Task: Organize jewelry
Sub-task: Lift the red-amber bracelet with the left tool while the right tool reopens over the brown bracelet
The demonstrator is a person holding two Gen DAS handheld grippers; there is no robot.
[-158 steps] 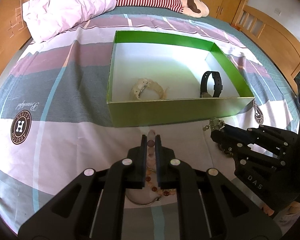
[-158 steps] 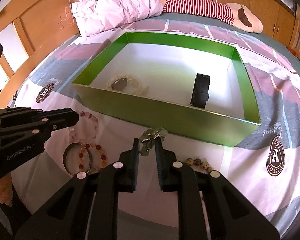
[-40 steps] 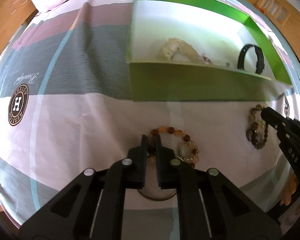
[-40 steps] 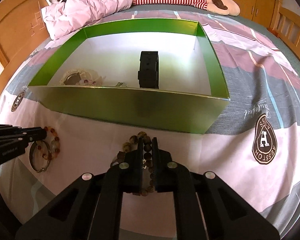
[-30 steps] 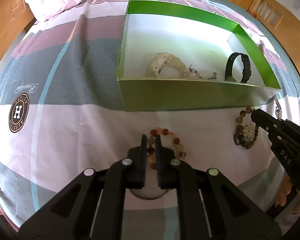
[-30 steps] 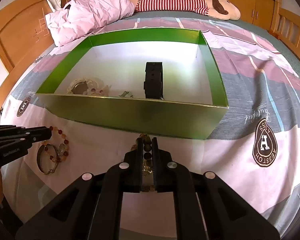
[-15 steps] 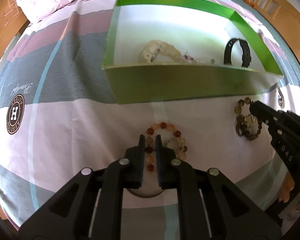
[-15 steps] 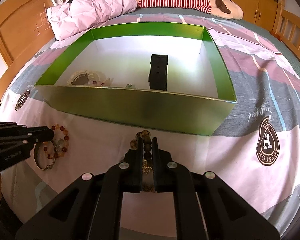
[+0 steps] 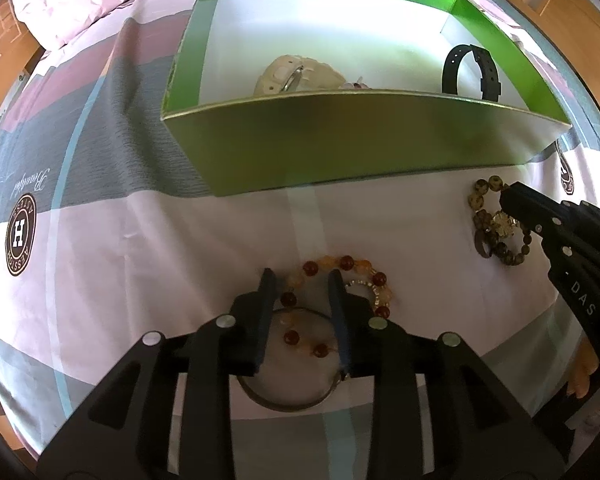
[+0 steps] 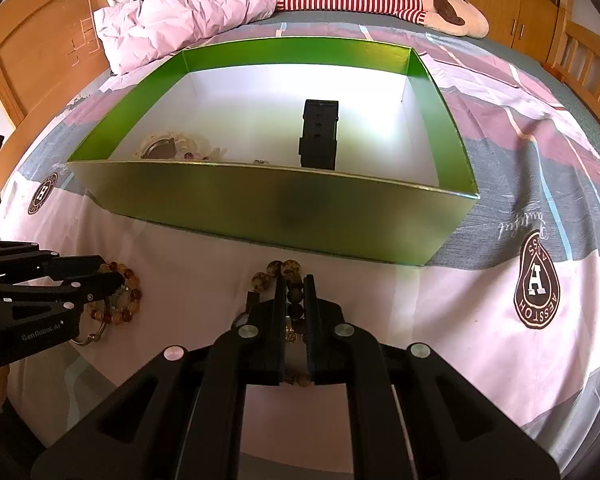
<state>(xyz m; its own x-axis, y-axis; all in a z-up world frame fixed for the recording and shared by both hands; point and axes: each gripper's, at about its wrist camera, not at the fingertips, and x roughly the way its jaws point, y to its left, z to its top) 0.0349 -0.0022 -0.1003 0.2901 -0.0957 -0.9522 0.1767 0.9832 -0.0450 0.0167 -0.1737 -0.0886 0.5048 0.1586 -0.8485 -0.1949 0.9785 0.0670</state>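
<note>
Left gripper [image 9: 302, 280]: jaws just parted, straddling round amber-red bead bracelet [image 9: 340, 276] lying on smooth bedsheet [image 9: 140, 264], formerly pinched. Right gripper [image 10: 295, 286]: jaws clamped on mottled brown bead bracelet [image 10: 285, 270], just before glossy green cardboard box [image 10: 260, 204] holding black strap [image 10: 319, 132].

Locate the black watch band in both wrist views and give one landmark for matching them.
Left wrist view: the black watch band stands on edge at upper right, inside the green box, near its right wall.
Right wrist view: the band stands at centre, inside the box, behind the front wall.
Shared landmark: the cream watch at the box's left.
</note>
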